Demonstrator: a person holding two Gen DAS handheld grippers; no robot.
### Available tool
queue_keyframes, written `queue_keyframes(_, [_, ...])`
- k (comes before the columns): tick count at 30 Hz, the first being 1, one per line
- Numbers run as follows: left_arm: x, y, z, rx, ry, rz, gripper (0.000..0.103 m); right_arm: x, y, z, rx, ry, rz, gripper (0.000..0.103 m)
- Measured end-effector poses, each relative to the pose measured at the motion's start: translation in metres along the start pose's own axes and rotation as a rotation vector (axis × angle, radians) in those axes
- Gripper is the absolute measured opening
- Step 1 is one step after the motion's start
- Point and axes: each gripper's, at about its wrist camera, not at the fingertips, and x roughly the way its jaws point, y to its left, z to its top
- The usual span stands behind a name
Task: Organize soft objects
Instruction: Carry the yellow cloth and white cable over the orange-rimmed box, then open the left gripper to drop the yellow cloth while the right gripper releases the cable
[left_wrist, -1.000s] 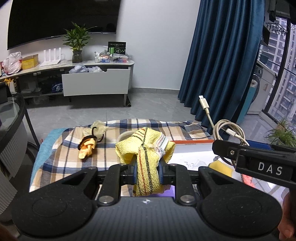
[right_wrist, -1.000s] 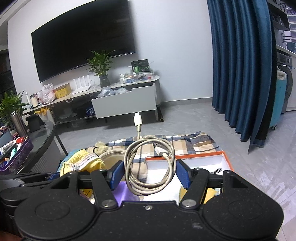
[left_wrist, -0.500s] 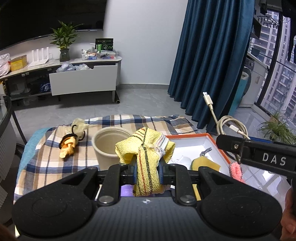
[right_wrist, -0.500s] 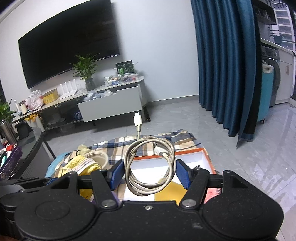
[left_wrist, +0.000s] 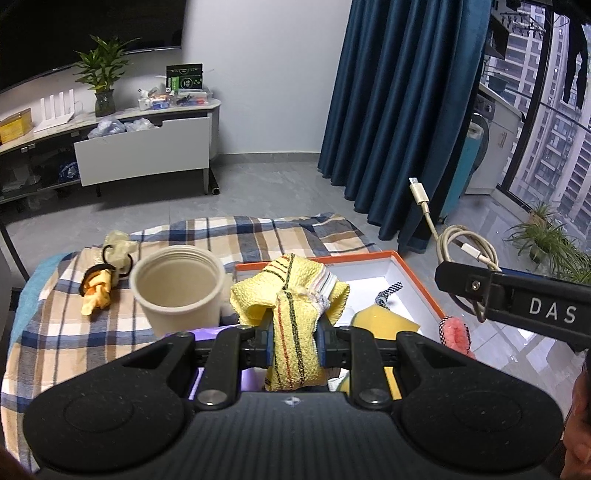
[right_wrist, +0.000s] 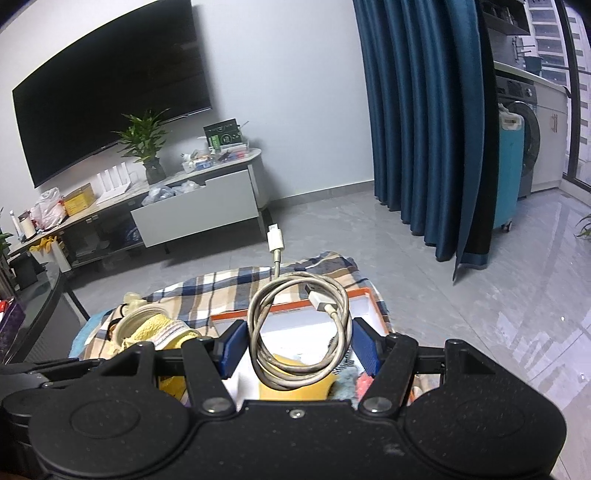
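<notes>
Yellow cloth (left_wrist: 295, 325) in left tool (left_wrist: 295, 343); coiled cable (right_wrist: 299, 332) in right tool (right_wrist: 299, 347)

Gripping a yellow cloth (left_wrist: 295, 325) tight in the left gripper (left_wrist: 295, 345), pinching a coiled cable (right_wrist: 299, 332) across the wide-set right gripper (right_wrist: 299, 349).

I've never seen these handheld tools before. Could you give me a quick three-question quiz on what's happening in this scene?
1. True or false: the left tool is shut on a yellow striped cloth.
2. What does the right tool carry? A) a coiled white cable B) a sock C) a spoon
3. Fill in: the paper cup stands on a ____ blanket, left of the orange-rimmed box.

Key: 1 true; 2 A; 3 plaid.
</notes>
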Motion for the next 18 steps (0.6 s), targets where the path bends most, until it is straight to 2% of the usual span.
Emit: queue_keyframes(18, [0.029, -0.027, -0.001, 0.037, 0.054, -0.042, 0.024, 0.025, -0.029, -0.006, 0.046, 0.049, -0.032, 0.074])
